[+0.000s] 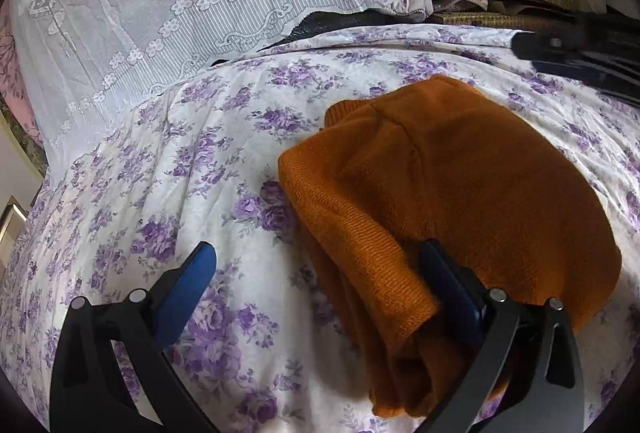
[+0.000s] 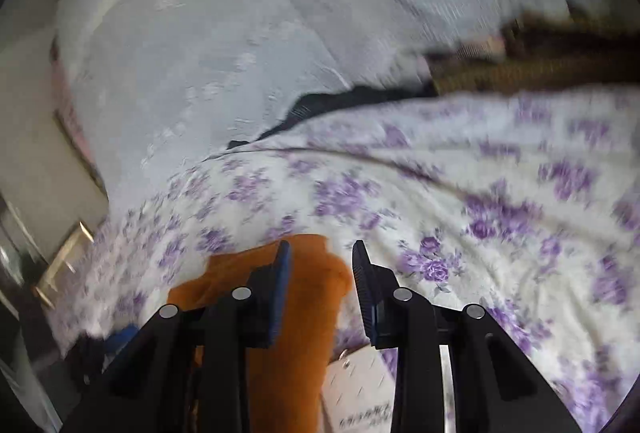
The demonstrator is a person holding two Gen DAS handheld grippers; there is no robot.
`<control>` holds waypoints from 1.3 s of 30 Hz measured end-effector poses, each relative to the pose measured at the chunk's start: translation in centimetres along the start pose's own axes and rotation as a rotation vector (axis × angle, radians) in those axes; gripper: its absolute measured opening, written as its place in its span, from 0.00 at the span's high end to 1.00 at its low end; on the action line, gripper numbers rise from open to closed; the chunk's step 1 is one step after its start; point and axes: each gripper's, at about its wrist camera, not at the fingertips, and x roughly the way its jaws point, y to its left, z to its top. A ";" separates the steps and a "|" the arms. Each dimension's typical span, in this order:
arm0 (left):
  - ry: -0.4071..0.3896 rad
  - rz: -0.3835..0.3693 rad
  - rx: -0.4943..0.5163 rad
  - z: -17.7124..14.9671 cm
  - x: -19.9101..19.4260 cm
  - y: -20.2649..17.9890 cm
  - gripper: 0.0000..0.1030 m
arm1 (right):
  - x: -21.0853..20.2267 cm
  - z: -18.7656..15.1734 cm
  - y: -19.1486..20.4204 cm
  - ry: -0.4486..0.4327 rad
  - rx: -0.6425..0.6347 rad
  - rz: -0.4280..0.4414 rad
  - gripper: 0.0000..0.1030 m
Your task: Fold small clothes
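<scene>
An orange knit garment [image 1: 452, 189] lies folded in layers on the purple-flowered sheet [image 1: 160, 201]. My left gripper [image 1: 320, 253] is open; its right finger is tucked against the garment's near folded edge, its left finger rests over bare sheet. In the blurred right wrist view the same orange garment [image 2: 296, 293] lies under and between the fingers of my right gripper [image 2: 320, 253], which is open and a little above it. The right gripper also shows as a dark shape in the left wrist view [image 1: 576, 49], beyond the garment.
A white lace cloth [image 1: 200, 1] covers the back of the bed. Dark and patterned bedding [image 1: 480, 9] is bunched behind it. A white paper tag [image 2: 356, 389] lies by the garment. The bed's left edge drops to a floor [image 2: 32, 153].
</scene>
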 end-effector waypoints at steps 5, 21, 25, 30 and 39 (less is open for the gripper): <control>0.000 -0.005 -0.011 -0.1 -0.3 0.2 0.04 | 0.4 -2.5 2.4 0.104 -0.115 -0.029 0.63; 0.164 -0.564 -0.315 0.3 3.0 5.0 0.04 | 1.8 -3.6 -2.6 0.294 0.216 0.209 0.28; 0.225 -0.645 -0.283 1.1 4.8 2.9 0.04 | 3.6 -4.1 -2.4 0.333 0.280 0.308 0.26; 0.210 -0.635 -0.281 1.3 5.0 2.1 0.04 | 4.2 -4.3 -1.6 0.316 0.253 0.281 0.30; 0.137 -0.595 -0.267 0.8 2.7 2.4 0.39 | 2.9 -4.6 -1.4 0.257 0.227 0.225 0.59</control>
